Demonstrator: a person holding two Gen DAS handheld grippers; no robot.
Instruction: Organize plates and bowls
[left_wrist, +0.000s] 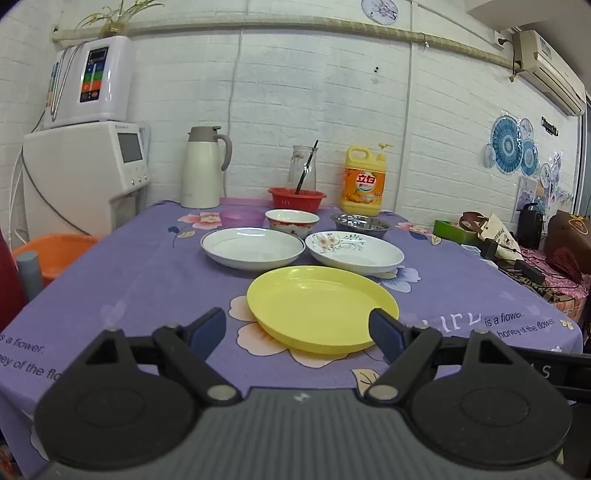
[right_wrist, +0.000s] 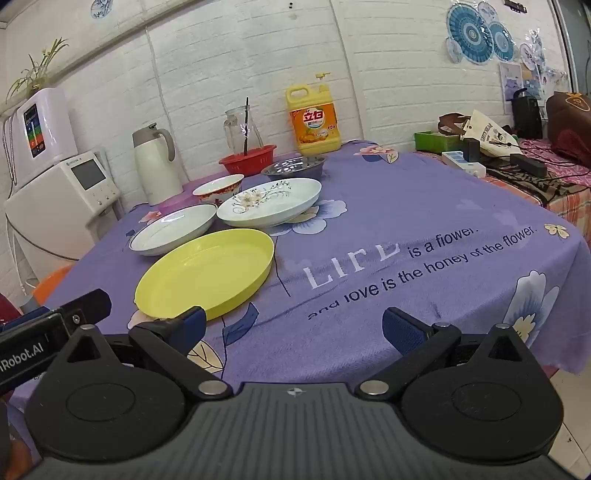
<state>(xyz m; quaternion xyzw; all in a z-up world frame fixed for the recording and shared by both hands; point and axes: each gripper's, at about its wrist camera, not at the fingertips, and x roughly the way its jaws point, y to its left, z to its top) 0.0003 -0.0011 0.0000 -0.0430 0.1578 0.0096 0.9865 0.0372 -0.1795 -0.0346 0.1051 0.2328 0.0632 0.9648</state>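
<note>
A yellow plate (left_wrist: 321, 312) (right_wrist: 207, 275) lies nearest on the purple tablecloth. Behind it sit a plain white plate (left_wrist: 253, 247) (right_wrist: 173, 229) and a flowered white plate (left_wrist: 356, 252) (right_wrist: 269, 201). Further back are a red-patterned bowl (left_wrist: 291, 220) (right_wrist: 218, 188), a purple bowl (left_wrist: 242, 218) and a metal bowl (left_wrist: 360, 224) (right_wrist: 293, 168). My left gripper (left_wrist: 297, 332) is open and empty, just in front of the yellow plate. My right gripper (right_wrist: 293, 326) is open and empty, to the right of the yellow plate's near edge.
A red basket (left_wrist: 297, 197) (right_wrist: 247, 158), glass jug (left_wrist: 303, 168), thermos (left_wrist: 203, 168) (right_wrist: 155, 166) and yellow detergent bottle (left_wrist: 364, 181) (right_wrist: 314, 120) stand along the wall. White appliances (left_wrist: 85, 177) stand left. A cluttered side table (right_wrist: 517, 162) is right.
</note>
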